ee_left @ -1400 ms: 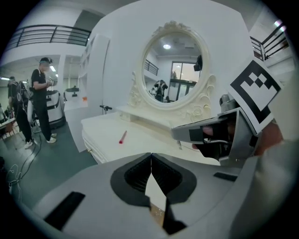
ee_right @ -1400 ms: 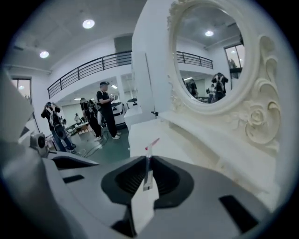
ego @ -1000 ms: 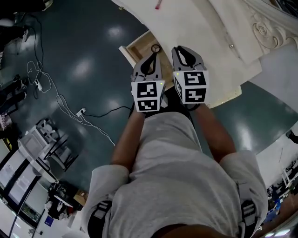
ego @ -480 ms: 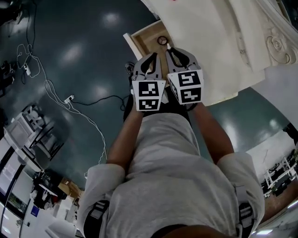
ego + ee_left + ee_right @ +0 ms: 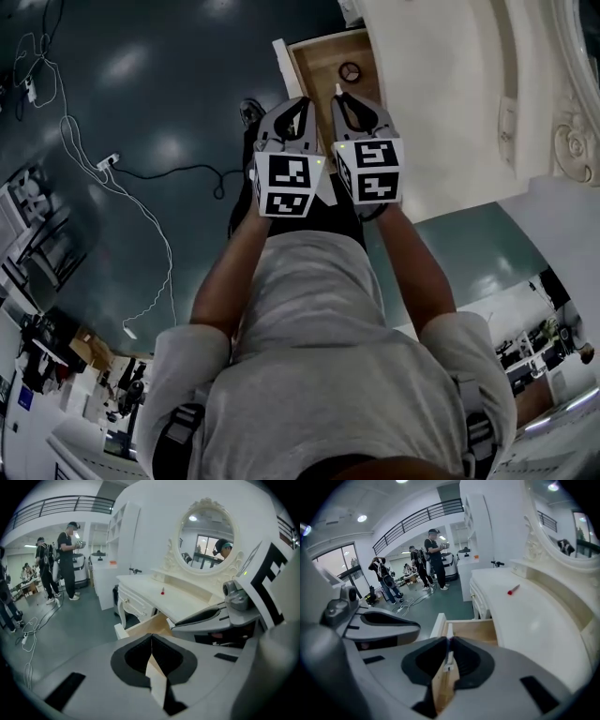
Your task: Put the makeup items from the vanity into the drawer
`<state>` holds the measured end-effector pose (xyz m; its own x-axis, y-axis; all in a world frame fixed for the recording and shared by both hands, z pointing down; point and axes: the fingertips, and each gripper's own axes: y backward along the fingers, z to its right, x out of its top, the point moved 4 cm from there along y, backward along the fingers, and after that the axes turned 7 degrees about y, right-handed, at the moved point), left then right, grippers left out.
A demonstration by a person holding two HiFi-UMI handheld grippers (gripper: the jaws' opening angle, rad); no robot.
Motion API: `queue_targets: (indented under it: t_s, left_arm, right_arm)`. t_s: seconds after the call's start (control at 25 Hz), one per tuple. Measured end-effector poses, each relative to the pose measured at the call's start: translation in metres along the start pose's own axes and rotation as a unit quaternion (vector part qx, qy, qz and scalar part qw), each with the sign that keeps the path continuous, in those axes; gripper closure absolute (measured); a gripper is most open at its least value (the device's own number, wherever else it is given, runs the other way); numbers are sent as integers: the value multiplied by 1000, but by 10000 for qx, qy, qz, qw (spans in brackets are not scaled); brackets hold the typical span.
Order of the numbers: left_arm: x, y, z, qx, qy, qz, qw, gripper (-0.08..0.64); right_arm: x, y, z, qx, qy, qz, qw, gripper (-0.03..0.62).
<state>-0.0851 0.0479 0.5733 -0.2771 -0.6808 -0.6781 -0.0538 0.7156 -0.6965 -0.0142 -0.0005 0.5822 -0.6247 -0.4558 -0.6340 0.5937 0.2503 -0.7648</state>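
right gripper (image 5: 339,94), pinching what looks like a slim white stick (image 5: 448,657), hovers over the drawer (image 5: 323,64); lower it inside before releasing. left gripper (image 5: 301,101) closed, empty. a red item (image 5: 513,590) lies beyond the drawer.

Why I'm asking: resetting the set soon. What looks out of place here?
A small red item lies alone on the vanity top. The drawer stands open, a small ring inside. The right tongs pinch a thin white item. Nothing looks spilled or broken.
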Motion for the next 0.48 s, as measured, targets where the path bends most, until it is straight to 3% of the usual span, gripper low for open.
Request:
queue_targets:
  t_s: [0.2,0.48]
  left_arm:
    - [-7,-1,-23,-137,204,-35,9997,554]
    - [-25,-24,-39,-49,355,-186,9992,553]
  right_arm:
    - [-7,-30,-11,-16,77,-304,9995,531]
    - [-32,-68,0,-128,-105,-614,9980,531]
